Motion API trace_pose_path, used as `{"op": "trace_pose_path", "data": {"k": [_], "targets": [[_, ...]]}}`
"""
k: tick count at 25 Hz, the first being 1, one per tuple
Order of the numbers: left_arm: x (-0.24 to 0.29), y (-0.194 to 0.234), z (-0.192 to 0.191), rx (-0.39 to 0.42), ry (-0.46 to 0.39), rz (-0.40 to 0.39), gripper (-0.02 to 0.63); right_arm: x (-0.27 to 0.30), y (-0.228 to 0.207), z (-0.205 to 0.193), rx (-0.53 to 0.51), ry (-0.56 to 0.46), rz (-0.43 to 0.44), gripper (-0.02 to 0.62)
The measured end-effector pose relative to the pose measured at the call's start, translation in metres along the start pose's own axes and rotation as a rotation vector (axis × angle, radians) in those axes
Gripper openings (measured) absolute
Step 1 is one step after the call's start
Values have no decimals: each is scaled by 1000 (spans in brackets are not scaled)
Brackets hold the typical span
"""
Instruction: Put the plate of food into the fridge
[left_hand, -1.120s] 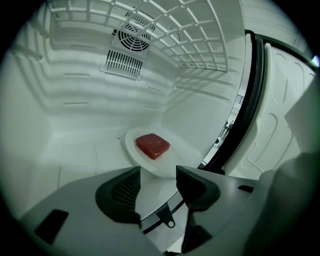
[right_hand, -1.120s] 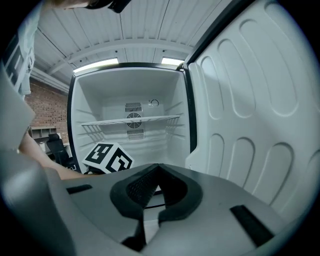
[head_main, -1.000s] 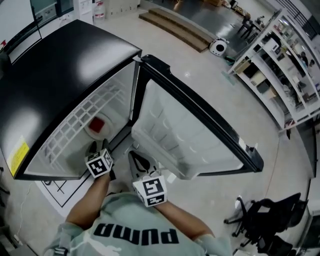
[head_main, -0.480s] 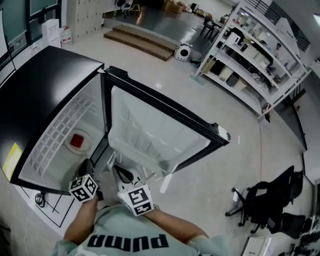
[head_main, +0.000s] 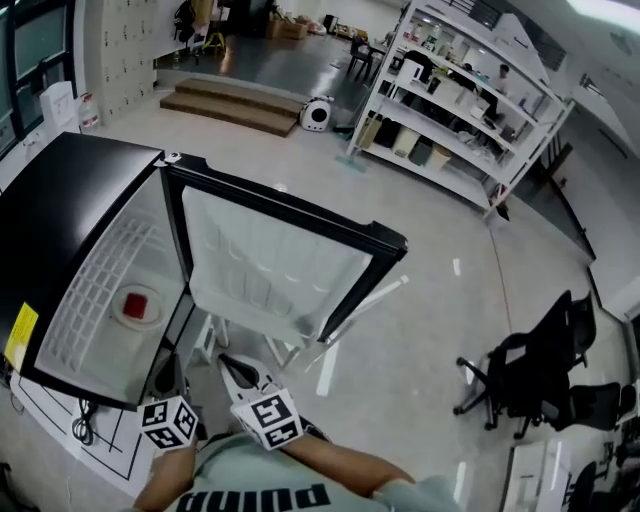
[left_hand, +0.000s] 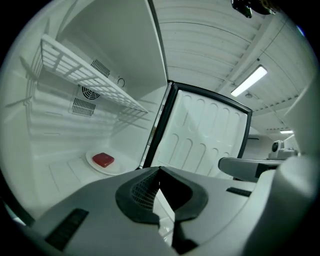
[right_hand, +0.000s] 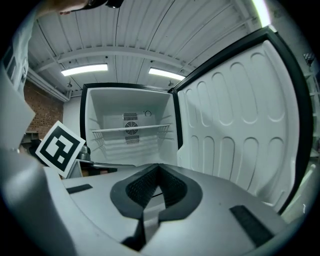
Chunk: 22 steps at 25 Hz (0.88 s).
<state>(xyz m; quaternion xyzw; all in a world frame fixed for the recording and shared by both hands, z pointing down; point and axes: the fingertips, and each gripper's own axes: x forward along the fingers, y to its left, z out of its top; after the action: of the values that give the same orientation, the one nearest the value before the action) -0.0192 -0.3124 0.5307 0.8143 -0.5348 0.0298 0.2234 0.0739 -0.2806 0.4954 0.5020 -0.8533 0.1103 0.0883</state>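
Observation:
The white plate with a red piece of food lies on the floor of the open fridge. In the left gripper view the plate and food sit under the wire shelf. My left gripper is outside the fridge's front edge, shut and empty. My right gripper hangs beside it below the open door. Its jaws are closed with nothing between them, and it faces the fridge interior.
The fridge door stands wide to the right of the opening. Taped lines mark the floor by the fridge. An office chair stands at the right, shelving at the back, and wooden steps beyond the fridge.
Both grippers have drawn back from the fridge opening toward the person. The view has pulled away, so the fridge looks smaller. The plate stays inside on the fridge floor.

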Motion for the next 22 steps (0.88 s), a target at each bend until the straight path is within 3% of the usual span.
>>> {"op": "trace_pose_path", "data": {"k": [9,22], "targets": [[-51,-49,-16,35,-26,-10,5,-46,3,-15,-20,14,46,5],[-125,-198,-72,35,-69,38,5,-198,-33,-59,-39,28,131,5]]}}
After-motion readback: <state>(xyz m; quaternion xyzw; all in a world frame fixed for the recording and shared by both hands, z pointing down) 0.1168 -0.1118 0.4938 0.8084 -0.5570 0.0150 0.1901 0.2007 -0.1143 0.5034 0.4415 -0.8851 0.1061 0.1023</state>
